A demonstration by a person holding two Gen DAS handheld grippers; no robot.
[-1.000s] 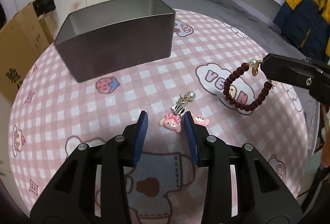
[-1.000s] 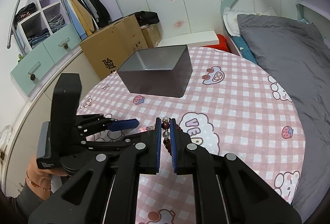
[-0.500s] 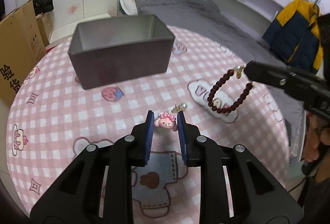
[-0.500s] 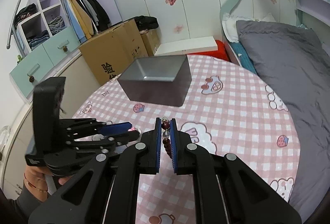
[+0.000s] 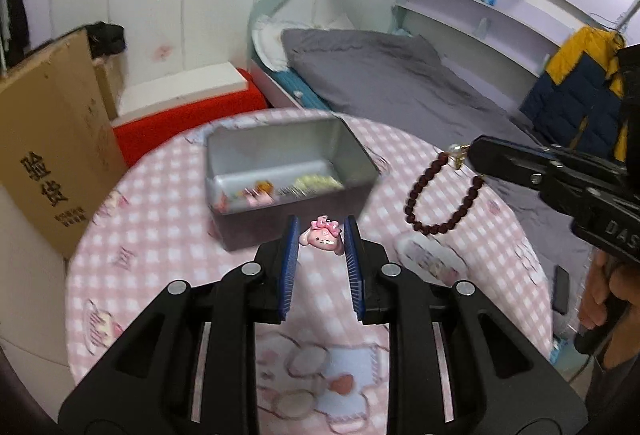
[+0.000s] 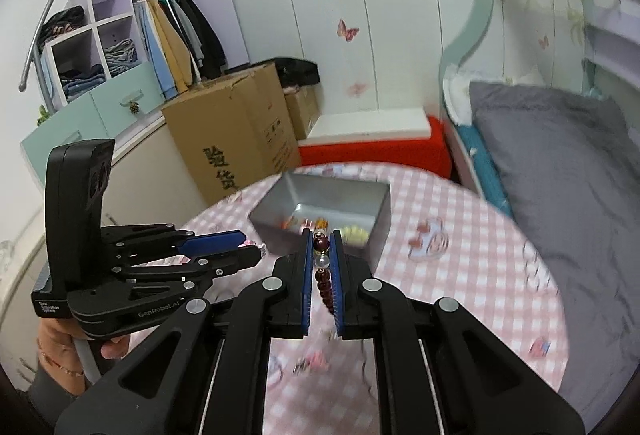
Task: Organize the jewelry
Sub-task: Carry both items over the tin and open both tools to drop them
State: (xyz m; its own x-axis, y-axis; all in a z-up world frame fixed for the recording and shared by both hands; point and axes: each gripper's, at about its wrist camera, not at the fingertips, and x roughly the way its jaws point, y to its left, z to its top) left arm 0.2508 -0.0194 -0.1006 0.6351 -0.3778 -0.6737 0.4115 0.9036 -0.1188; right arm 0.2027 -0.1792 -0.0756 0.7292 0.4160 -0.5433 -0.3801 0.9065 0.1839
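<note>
My left gripper (image 5: 322,235) is shut on a pink cartoon charm (image 5: 321,236) and holds it in the air just in front of the grey metal tin (image 5: 280,175). My right gripper (image 6: 321,247) is shut on a dark red bead bracelet (image 6: 323,275), which hangs from its tips to the right of the tin in the left wrist view (image 5: 440,199). The tin (image 6: 320,211) is open on top and holds several small jewelry pieces. The left gripper also shows in the right wrist view (image 6: 248,249), to the left of the tin.
The round table has a pink checked cloth (image 5: 168,219). Another small piece lies blurred on the cloth below the right gripper (image 6: 310,361). Cardboard boxes (image 6: 240,143), a red box (image 6: 372,151) and a grey bed (image 6: 560,163) stand around the table.
My left gripper closed on the pink charm and lifted it off the cloth toward the tin. My right gripper rose with the bracelet toward the tin. The tin's inside is in view.
</note>
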